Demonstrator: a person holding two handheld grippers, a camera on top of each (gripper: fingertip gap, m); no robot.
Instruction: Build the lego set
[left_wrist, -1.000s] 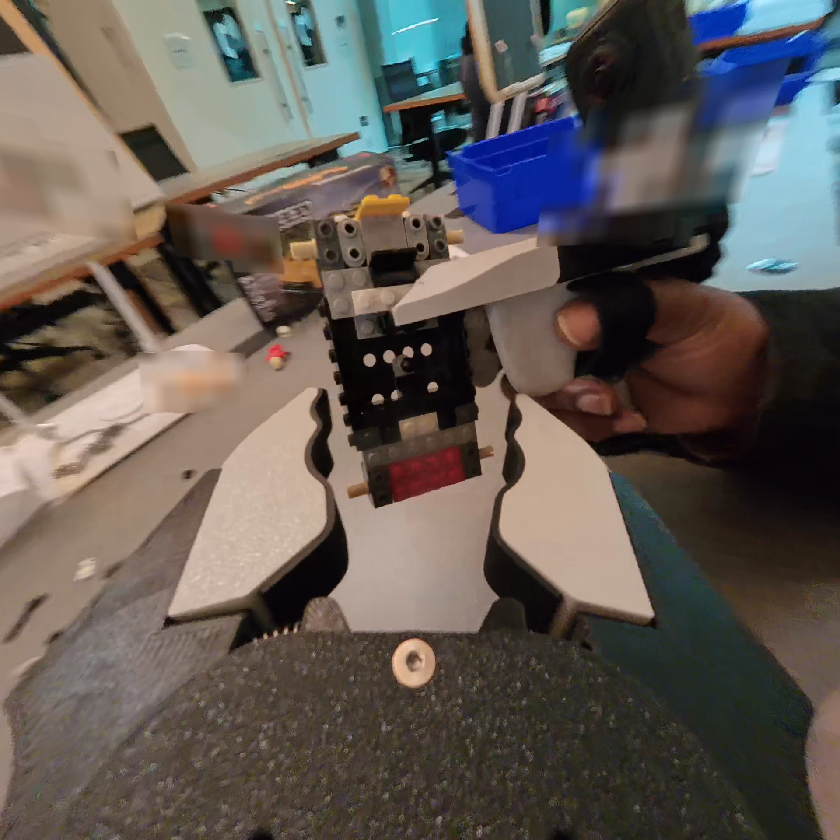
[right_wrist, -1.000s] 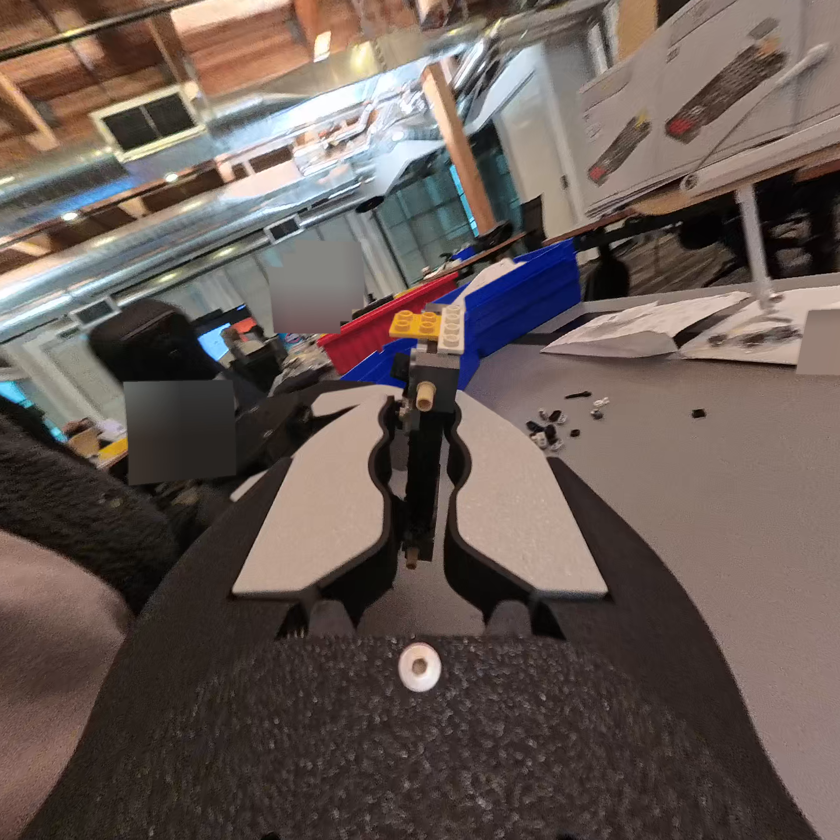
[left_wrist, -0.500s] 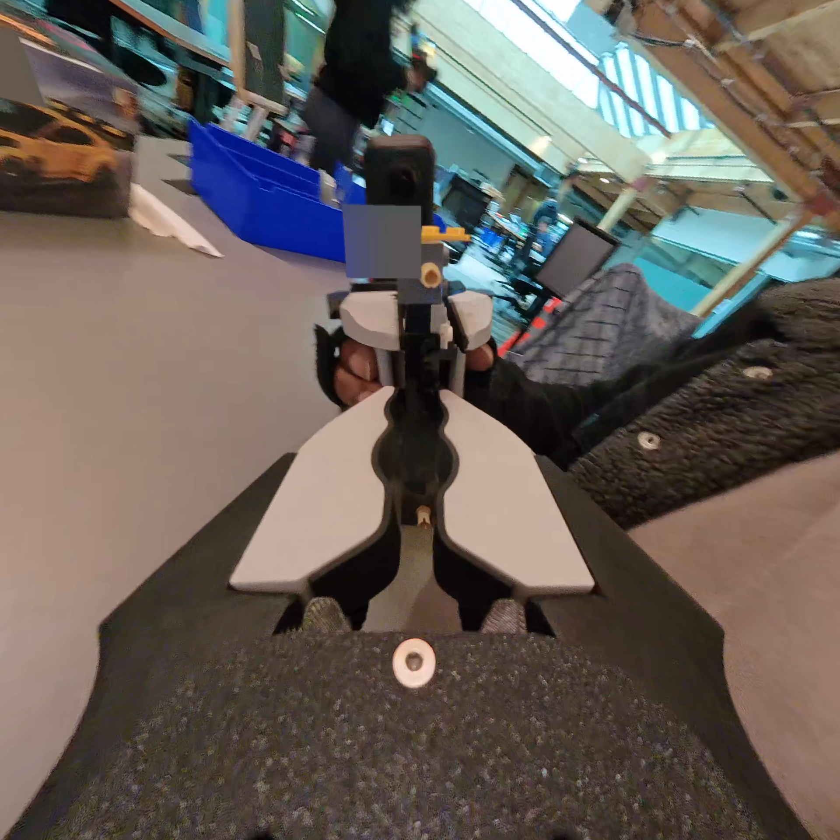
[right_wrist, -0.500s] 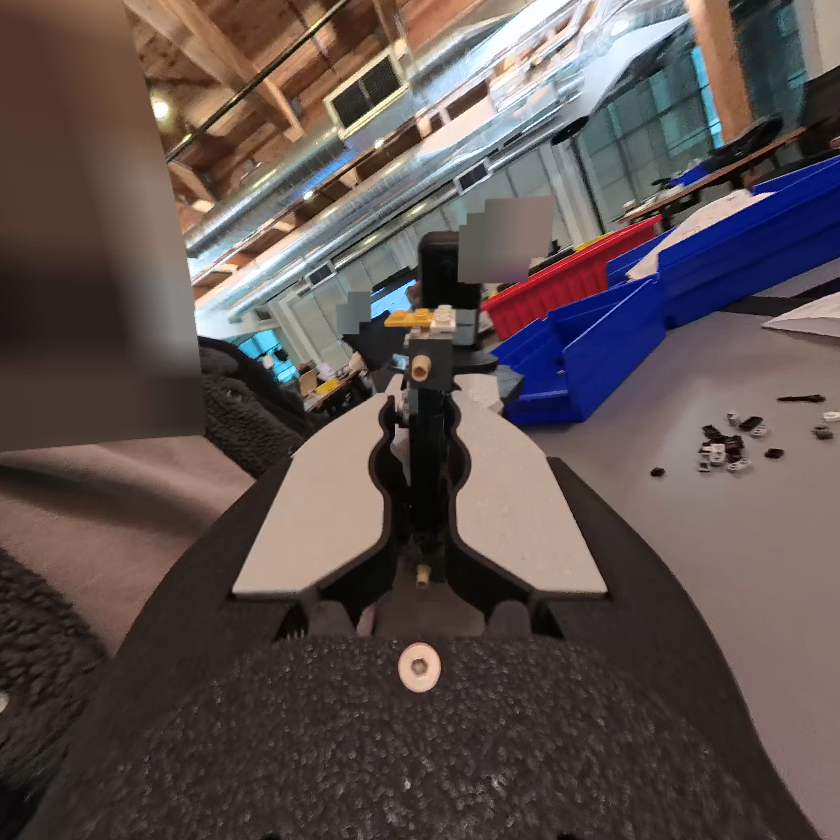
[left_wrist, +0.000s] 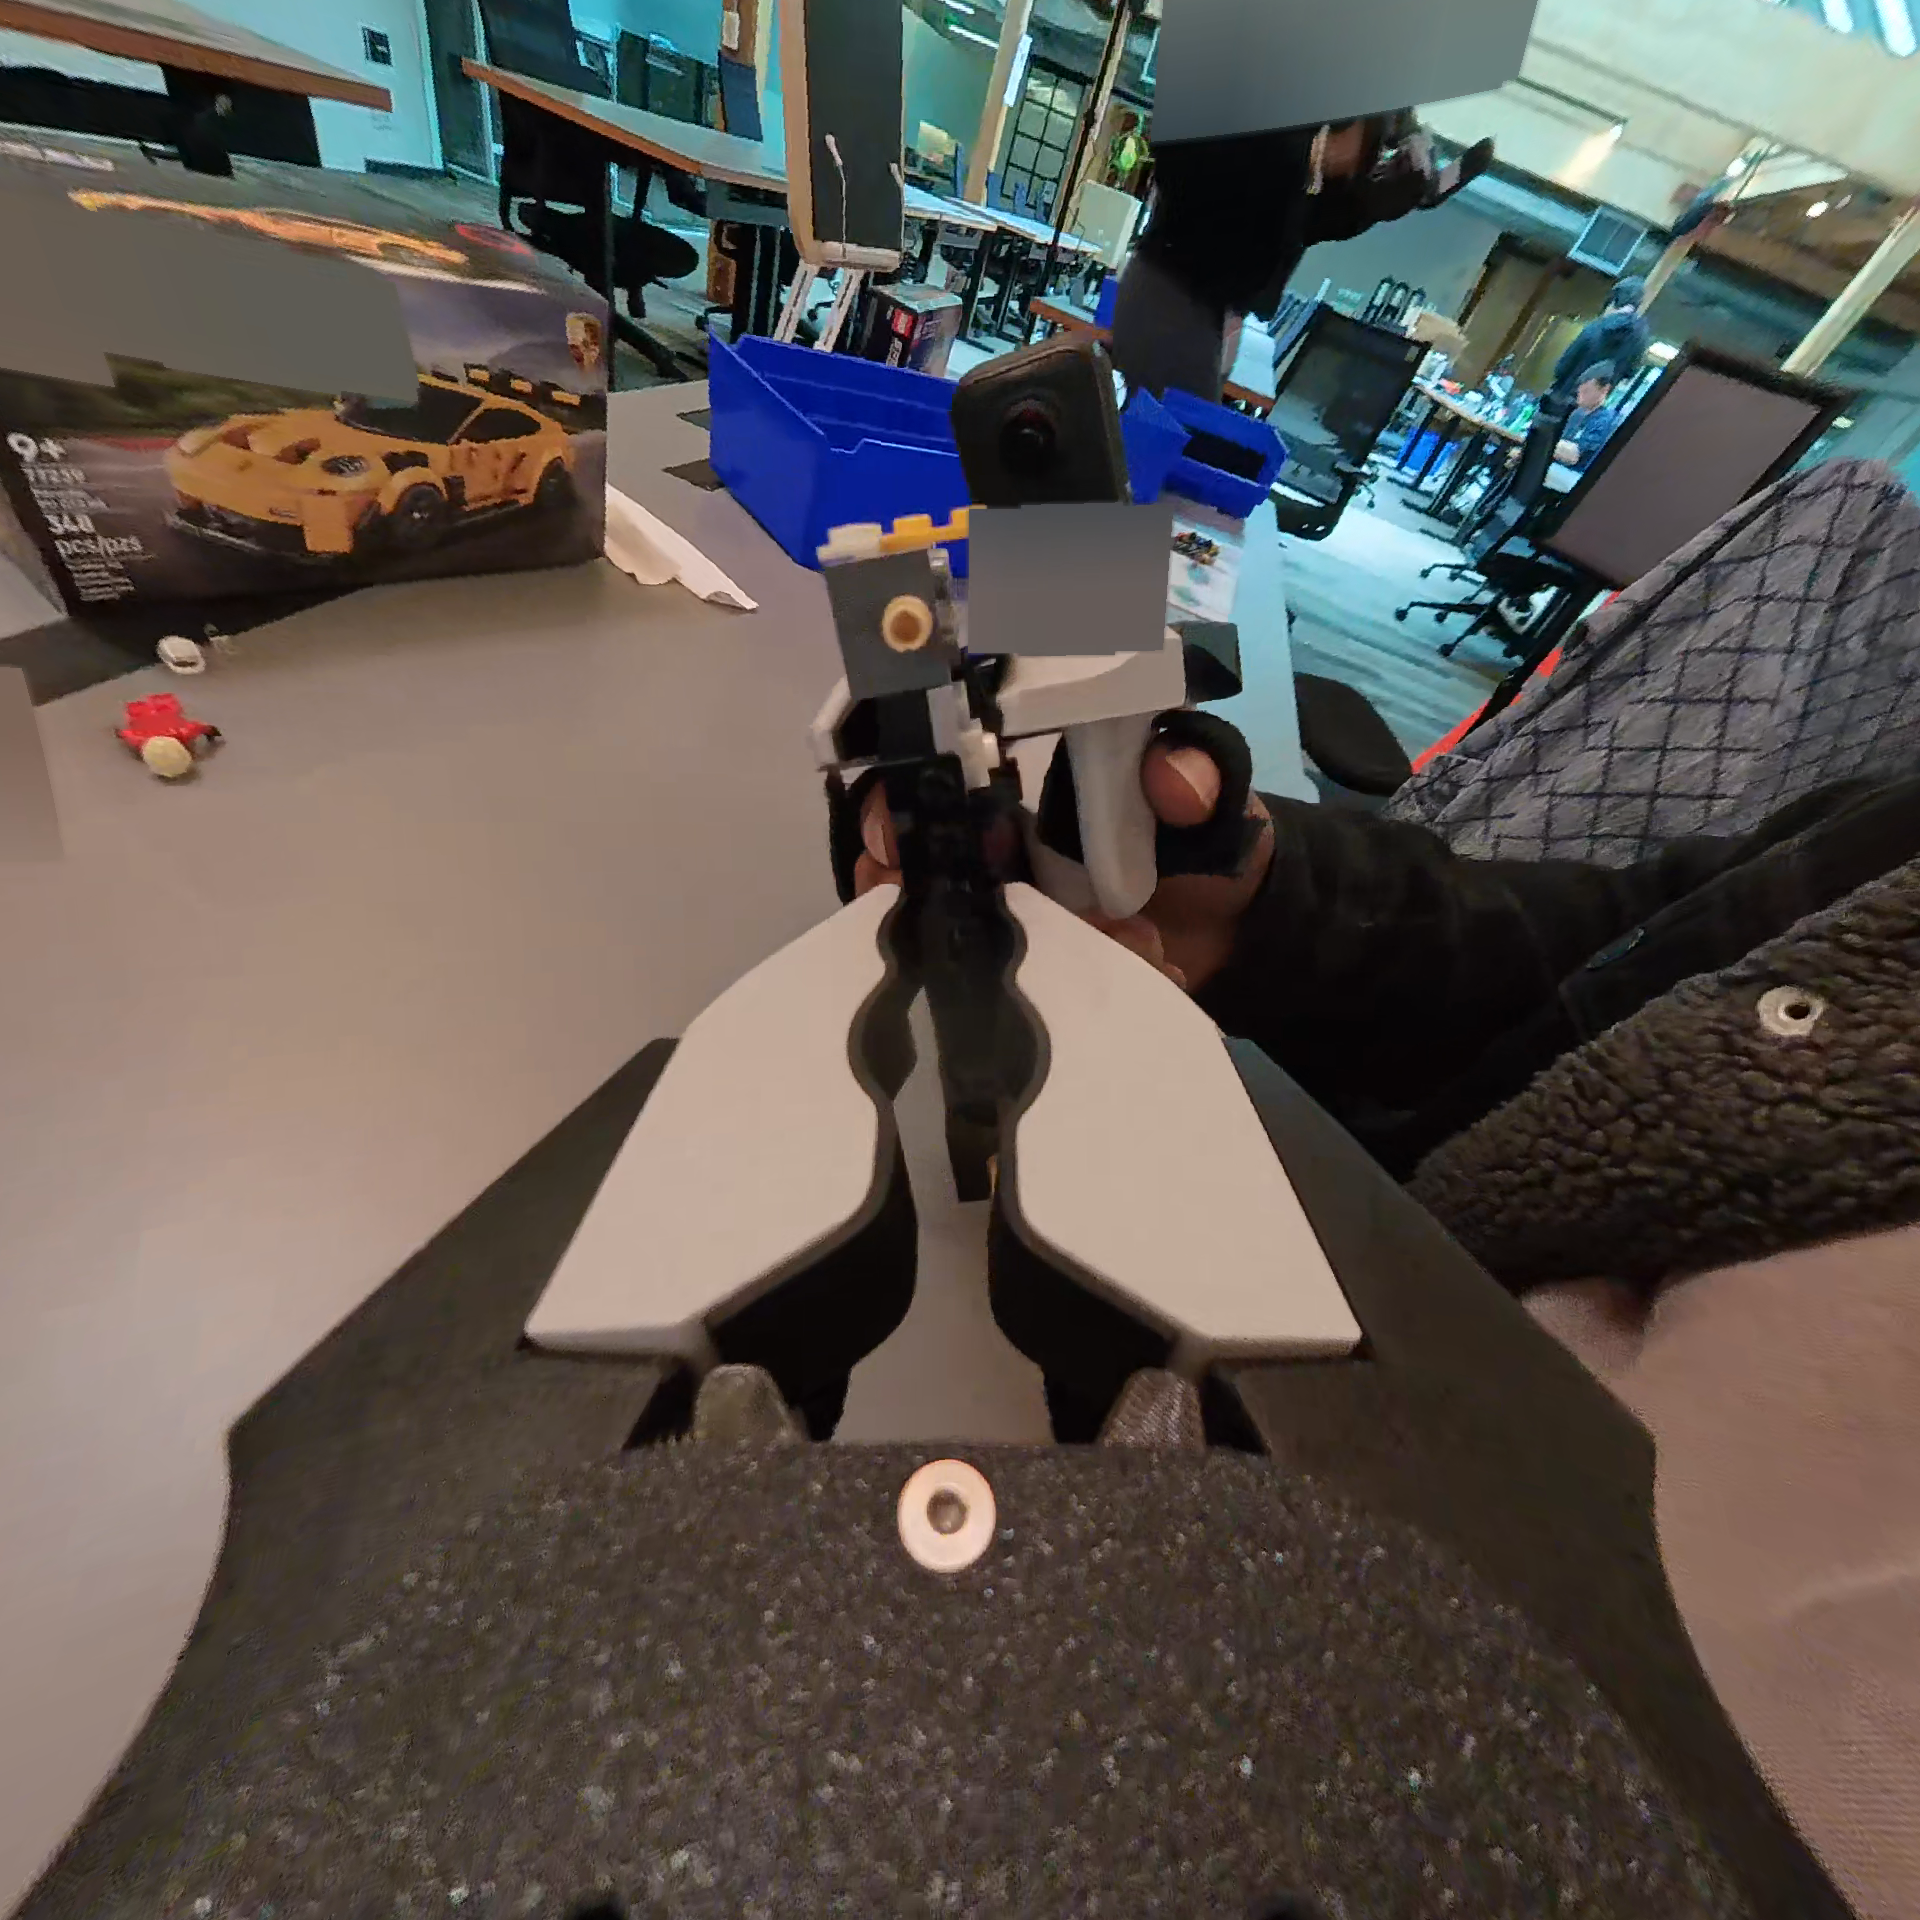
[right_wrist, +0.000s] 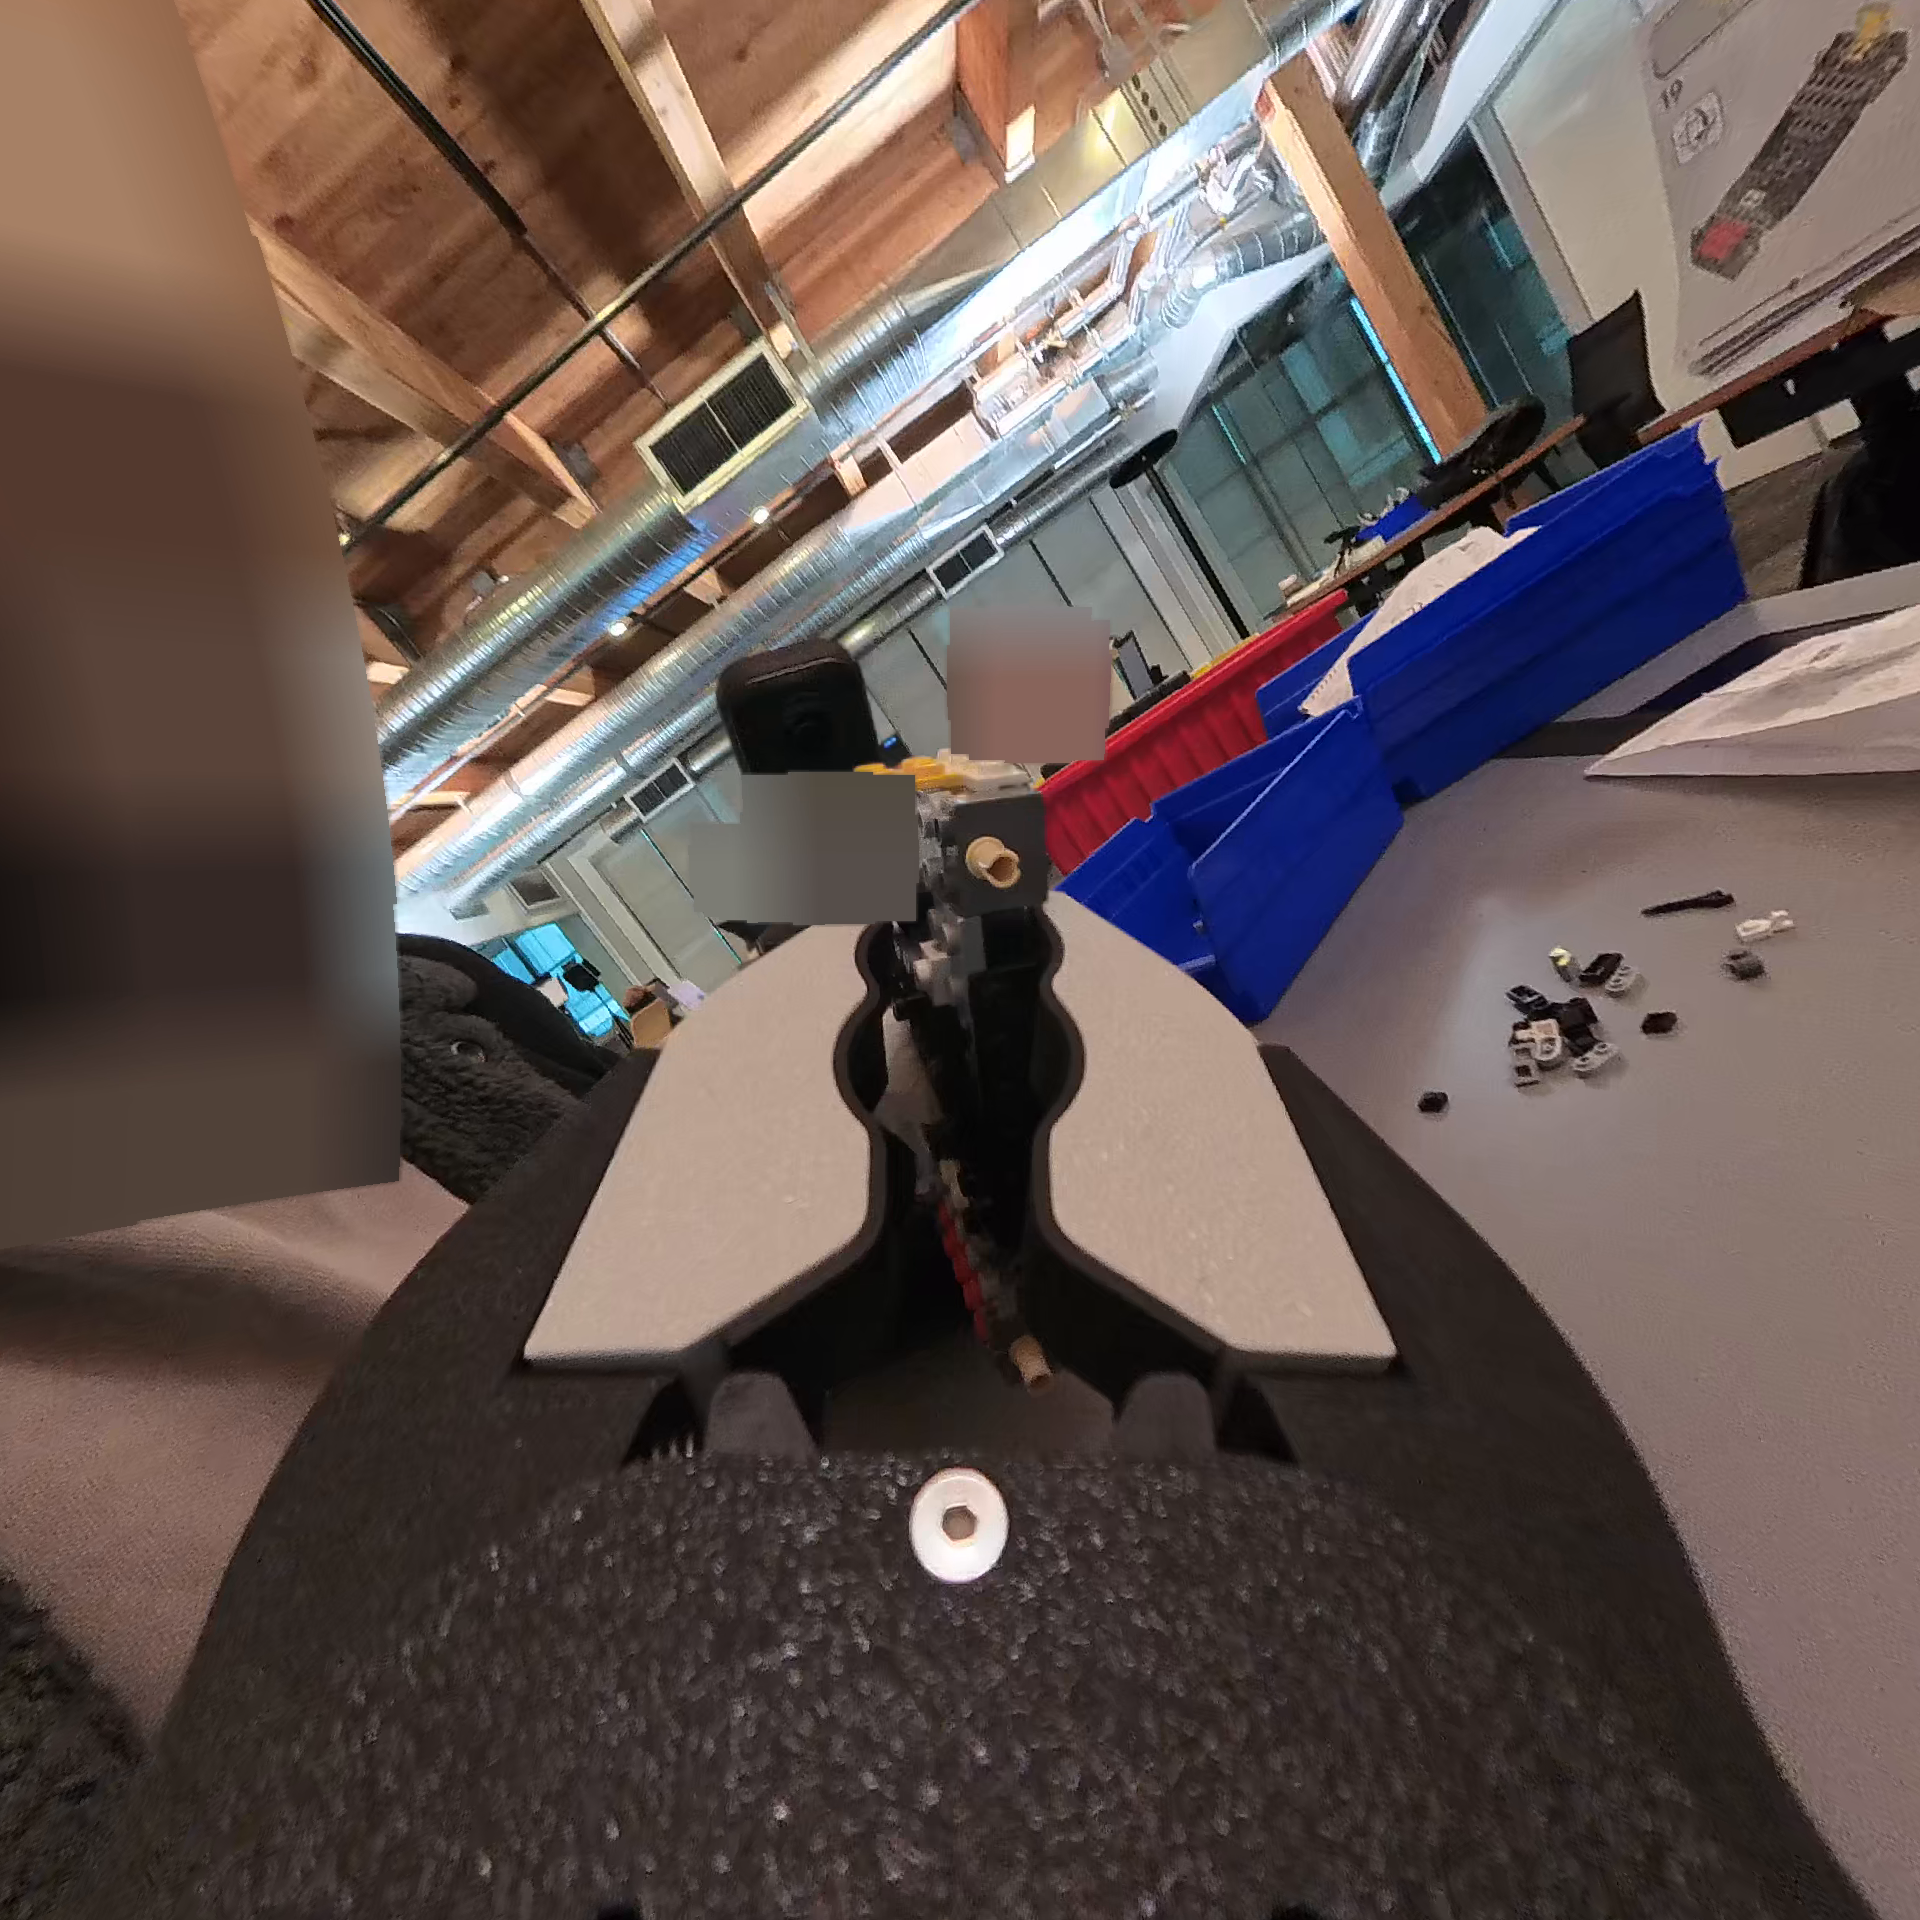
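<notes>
A long black and grey lego assembly, with a tan pin, yellow and white top plates and a red part, is held edge-on above the grey table. My left gripper is shut on its near end. My right gripper, in a person's hand, faces me and grips the far end. In the right wrist view the assembly runs between the shut fingers of my right gripper. The left gripper's black camera shows behind it.
A lego box picturing a yellow car and a small red piece lie at the left. Blue bins stand behind. In the right wrist view, loose small pieces, blue bins, a red bin and an instruction page show. The grippers are tip to tip, or close to it.
My left gripper was open in front of the assembly's flat face. It has turned edge-on and shut on it. The right gripper kept its hold while both swung round.
</notes>
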